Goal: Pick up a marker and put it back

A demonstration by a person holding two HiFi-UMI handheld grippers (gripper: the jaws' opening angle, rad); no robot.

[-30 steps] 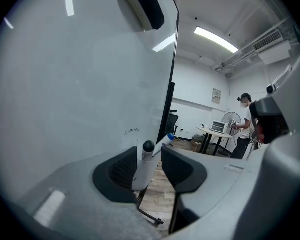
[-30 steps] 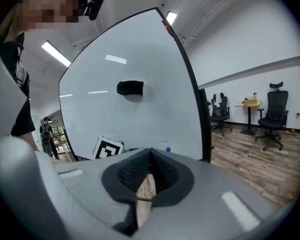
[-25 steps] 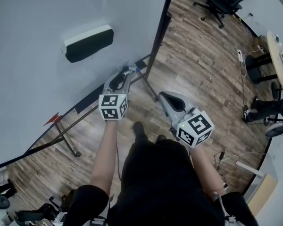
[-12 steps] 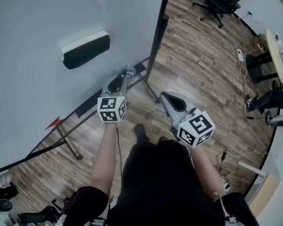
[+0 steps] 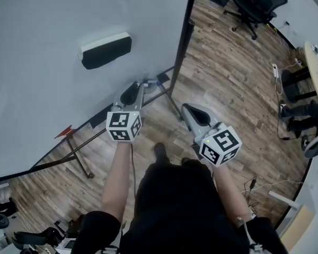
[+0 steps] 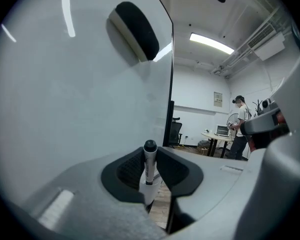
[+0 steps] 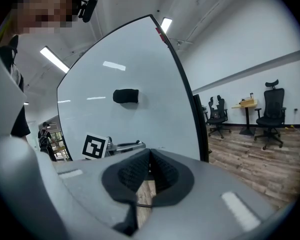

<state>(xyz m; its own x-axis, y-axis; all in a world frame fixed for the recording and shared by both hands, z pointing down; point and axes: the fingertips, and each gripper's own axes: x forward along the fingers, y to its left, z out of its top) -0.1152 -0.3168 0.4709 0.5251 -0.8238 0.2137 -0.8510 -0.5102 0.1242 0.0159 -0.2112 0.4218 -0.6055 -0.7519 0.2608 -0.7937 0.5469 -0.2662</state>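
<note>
A whiteboard marker (image 6: 149, 163) with a black cap and white barrel stands upright between the pads of my left gripper (image 6: 150, 170), which is shut on it. In the head view the left gripper (image 5: 140, 85) reaches to the lower edge of the whiteboard (image 5: 42, 30), near its right corner, and the marker's tip (image 5: 148, 81) just shows past the jaws. My right gripper (image 5: 186, 109) hangs over the floor to the right and is shut on nothing; its pads (image 7: 149, 170) meet. A black-and-white eraser (image 5: 106, 50) sticks to the board above the left gripper.
The whiteboard's black frame post (image 5: 181, 41) and stand legs (image 5: 77, 160) lie ahead. An office chair (image 5: 258, 3) stands far right, a desk (image 5: 314, 67) at the right edge. A person (image 6: 239, 126) stands by a table across the room. Wood floor (image 5: 228, 78) lies below.
The head view has shifted a little. Both grippers stay almost where they were, the left one still at the board's lower edge.
</note>
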